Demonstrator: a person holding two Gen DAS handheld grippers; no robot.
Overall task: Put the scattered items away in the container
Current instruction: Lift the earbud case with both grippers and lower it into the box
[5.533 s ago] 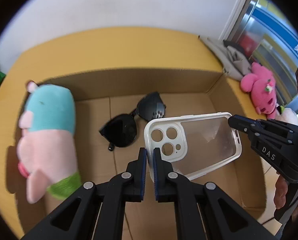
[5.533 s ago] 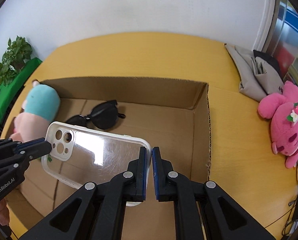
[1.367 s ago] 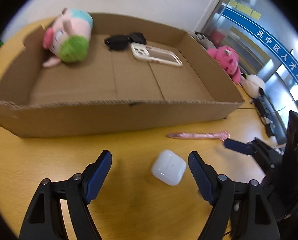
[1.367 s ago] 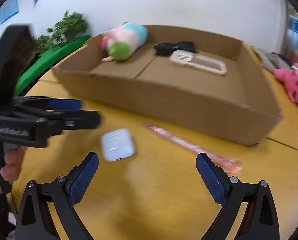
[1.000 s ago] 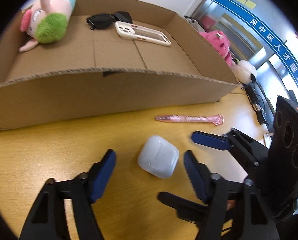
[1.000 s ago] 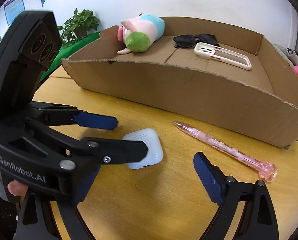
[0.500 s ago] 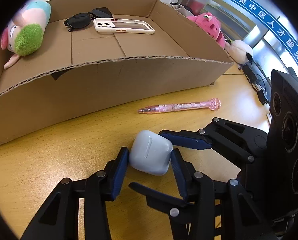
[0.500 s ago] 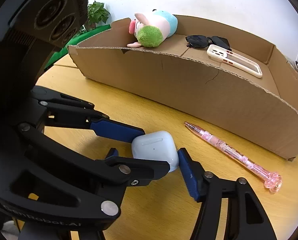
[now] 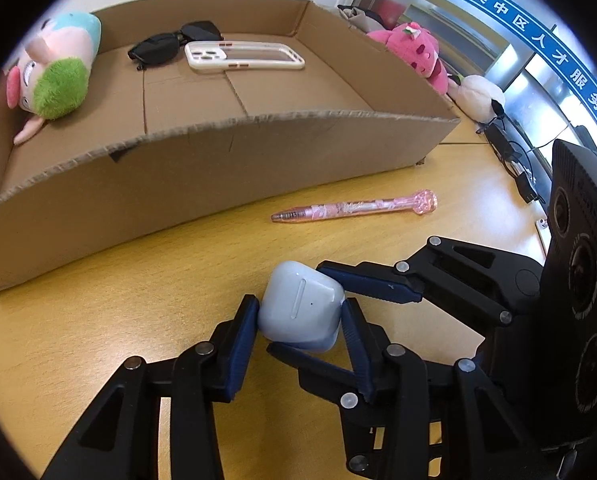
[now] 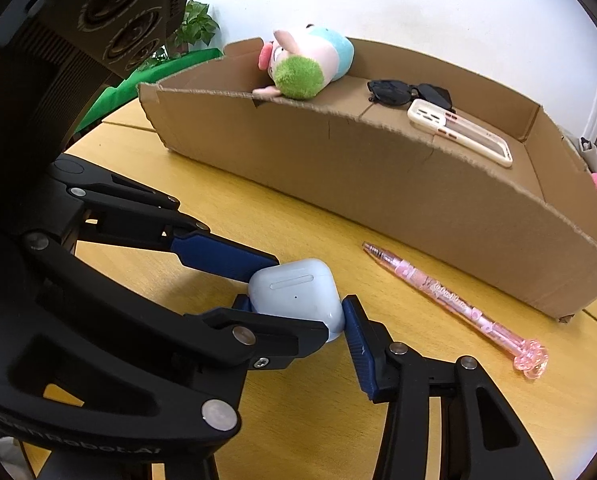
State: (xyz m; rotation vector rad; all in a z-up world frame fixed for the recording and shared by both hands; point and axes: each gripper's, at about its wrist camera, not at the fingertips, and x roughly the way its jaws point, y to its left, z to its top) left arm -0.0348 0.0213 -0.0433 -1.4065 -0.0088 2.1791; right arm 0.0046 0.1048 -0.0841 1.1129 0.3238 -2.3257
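On the yellow table (image 9: 98, 320) before the cardboard box (image 9: 218, 160), your left gripper (image 9: 298, 316) and right gripper (image 10: 294, 312) both pinched the earbud case (image 9: 300, 308) across its sides; it looked light, hard and slippery.

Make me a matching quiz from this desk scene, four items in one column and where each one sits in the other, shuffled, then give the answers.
Items:
1. earbud case
2. pink pen
3. sunglasses
4. plush toy

Places:
A. lying on the table in front of the cardboard box, untouched
B. at the left end inside the box
C. between the pads of the left tongs and right tongs
D. inside the box by the far wall, next to the phone case

Pairs: 1-C, 2-A, 3-D, 4-B
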